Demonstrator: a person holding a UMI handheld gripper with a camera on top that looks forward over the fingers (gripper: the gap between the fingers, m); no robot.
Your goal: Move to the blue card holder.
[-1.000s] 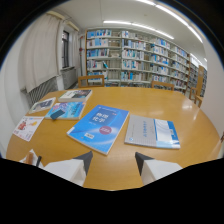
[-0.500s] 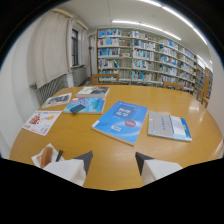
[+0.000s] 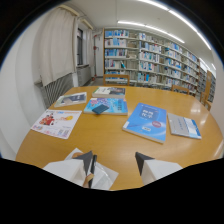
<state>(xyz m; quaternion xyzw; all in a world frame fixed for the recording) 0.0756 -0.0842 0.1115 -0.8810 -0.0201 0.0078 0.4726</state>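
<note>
The gripper (image 3: 116, 161) hangs level and tips slightly forward, its two dark fingers spread apart, gripping nothing.

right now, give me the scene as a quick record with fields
surface: round wooden table
target: small dark blue card holder, lying on a light blue magazine
tongs: open, nothing between them, card holder well beyond
nearest to tongs: white paper under one finger
also on table: big blue book, white leaflet
background: bookshelves, radiator
</note>
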